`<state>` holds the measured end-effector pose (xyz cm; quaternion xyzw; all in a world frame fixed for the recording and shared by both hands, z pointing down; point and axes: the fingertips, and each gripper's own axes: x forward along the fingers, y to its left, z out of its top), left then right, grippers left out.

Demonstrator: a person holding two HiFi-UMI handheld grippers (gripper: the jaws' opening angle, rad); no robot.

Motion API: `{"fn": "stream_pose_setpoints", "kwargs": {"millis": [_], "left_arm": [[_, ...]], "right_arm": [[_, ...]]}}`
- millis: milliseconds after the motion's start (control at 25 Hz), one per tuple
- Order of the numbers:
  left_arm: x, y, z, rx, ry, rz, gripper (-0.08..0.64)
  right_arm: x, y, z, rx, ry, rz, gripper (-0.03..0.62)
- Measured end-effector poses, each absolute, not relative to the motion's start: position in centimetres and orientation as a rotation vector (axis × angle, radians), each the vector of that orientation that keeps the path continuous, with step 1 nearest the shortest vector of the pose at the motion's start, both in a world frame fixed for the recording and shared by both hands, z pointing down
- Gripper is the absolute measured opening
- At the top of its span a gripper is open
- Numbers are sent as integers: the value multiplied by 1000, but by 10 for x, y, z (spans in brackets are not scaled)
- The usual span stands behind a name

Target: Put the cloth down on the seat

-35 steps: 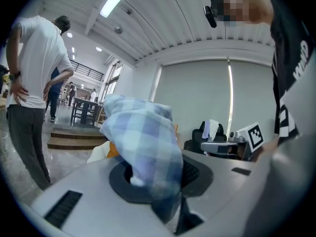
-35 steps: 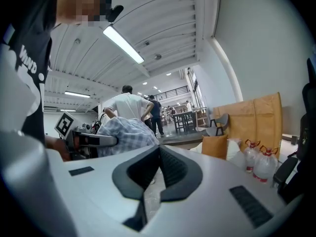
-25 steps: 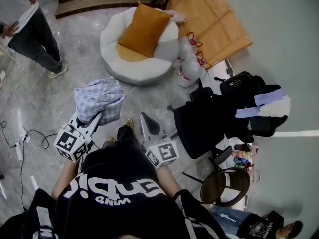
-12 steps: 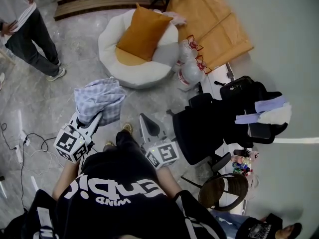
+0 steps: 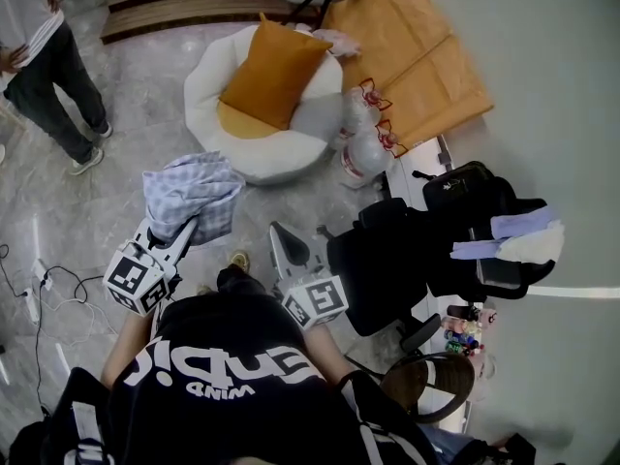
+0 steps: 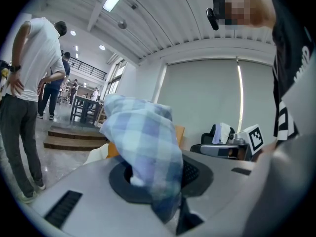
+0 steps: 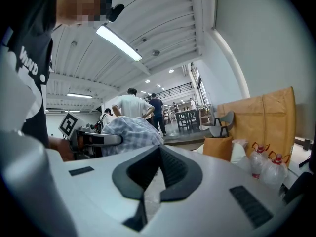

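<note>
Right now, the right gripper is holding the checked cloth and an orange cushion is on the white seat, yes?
No, the left gripper is shut on the checked cloth, as the left gripper view shows. The orange cushion is on the white seat.

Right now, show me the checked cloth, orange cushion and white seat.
checked cloth (image 5: 192, 194), head view, middle of the bundle
orange cushion (image 5: 274, 74), head view, centre of its face
white seat (image 5: 201, 85), head view, bare left rim

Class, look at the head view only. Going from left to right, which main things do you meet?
Standing person → checked cloth → orange cushion → water bottles → black office chair
</note>
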<state>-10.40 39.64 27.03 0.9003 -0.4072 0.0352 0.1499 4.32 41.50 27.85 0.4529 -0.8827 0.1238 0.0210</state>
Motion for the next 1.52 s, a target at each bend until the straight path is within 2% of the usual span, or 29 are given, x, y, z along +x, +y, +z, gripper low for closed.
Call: {"fn": "stream_pose_setpoints", "kwargs": {"millis": [600, 1520], "left_arm": [[-67, 323, 270, 2584, -1221, 109, 98], [-62, 246, 259, 2581, -1237, 48, 98]], "right_arm": [[85, 346, 281, 1358, -2771, 382, 18], [96, 278, 279, 1367, -2792, 370, 19]]}}
